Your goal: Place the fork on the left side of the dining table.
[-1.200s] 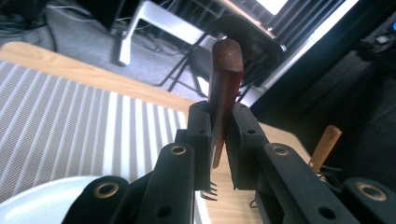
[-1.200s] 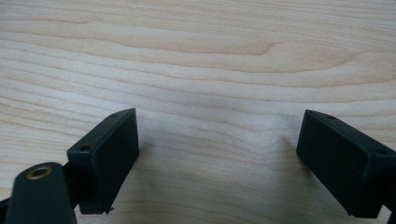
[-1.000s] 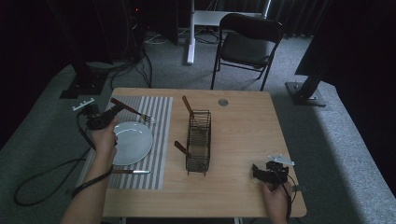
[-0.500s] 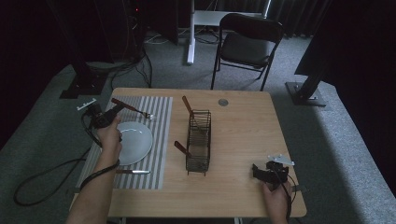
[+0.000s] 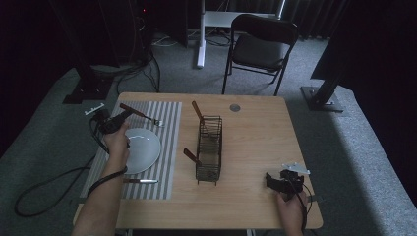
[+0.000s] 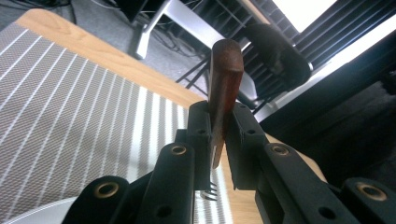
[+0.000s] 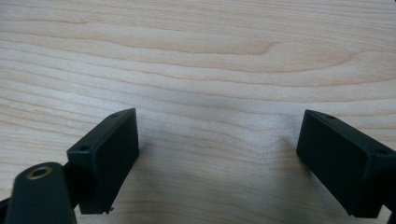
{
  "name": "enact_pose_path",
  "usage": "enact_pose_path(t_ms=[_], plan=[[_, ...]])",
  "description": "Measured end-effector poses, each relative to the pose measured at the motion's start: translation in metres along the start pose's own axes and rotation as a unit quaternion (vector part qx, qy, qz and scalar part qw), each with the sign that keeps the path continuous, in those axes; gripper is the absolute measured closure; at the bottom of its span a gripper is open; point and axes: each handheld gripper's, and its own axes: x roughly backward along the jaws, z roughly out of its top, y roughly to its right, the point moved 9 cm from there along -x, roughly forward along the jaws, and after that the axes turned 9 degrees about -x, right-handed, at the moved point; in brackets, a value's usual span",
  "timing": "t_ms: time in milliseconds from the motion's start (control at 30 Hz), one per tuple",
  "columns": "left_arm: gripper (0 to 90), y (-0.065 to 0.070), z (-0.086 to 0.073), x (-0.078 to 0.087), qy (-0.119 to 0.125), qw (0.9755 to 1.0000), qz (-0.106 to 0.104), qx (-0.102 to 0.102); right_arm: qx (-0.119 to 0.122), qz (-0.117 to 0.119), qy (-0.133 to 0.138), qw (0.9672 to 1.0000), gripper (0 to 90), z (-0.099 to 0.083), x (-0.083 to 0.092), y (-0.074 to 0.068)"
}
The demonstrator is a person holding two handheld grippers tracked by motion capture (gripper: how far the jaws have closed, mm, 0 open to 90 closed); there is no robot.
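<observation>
My left gripper (image 5: 122, 119) is at the far left of the table, over the striped placemat (image 5: 167, 118), shut on the wooden handle of a fork (image 5: 142, 116). In the left gripper view the brown handle (image 6: 225, 74) stands up between the jaws of my left gripper (image 6: 219, 122), and the fork's tines (image 6: 210, 191) point down at the mat. A white plate (image 5: 145, 150) lies just in front of that hand. My right gripper (image 5: 271, 180) rests near the table's front right corner. It is open over bare wood, and the right gripper view has nothing between the jaws of my right gripper (image 7: 217, 149).
A black wire basket (image 5: 209, 147) stands mid-table with wooden-handled utensils (image 5: 197, 112) sticking out. A knife (image 5: 142, 181) lies on the mat's near edge. A small round disc (image 5: 234, 107) sits at the far edge. A folding chair (image 5: 263, 44) stands behind the table.
My left hand has sunk a little toward the placemat with the fork still in its grip. The right gripper has not moved.
</observation>
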Motion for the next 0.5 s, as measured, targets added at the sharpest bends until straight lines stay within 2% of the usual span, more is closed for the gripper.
enact_pose_path(t_ms=[233, 267, 333, 500], plan=[[80.5, -0.009, -0.011, -0.009, -0.01, 0.9999, 0.0, 0.009, 0.0, 0.0, 0.0, 1.0, 12.6, 0.0, 0.0, 0.0], [80.6, -0.01, -0.012, -0.011, -0.01, 0.9998, -0.003, 0.019, 0.0, 0.0, 0.0, 1.0, 12.6, 0.0, 0.0, 0.0], [80.6, -0.013, -0.013, -0.013, -0.013, 0.9997, -0.001, 0.019, 0.0, 0.0, 0.0, 1.0, 12.6, 0.0, 0.0, 0.0], [80.2, -0.019, -0.015, -0.016, -0.018, 0.9989, -0.003, 0.042, 0.0, 0.0, 0.0, 1.0, 12.6, 0.0, 0.0, 0.0]])
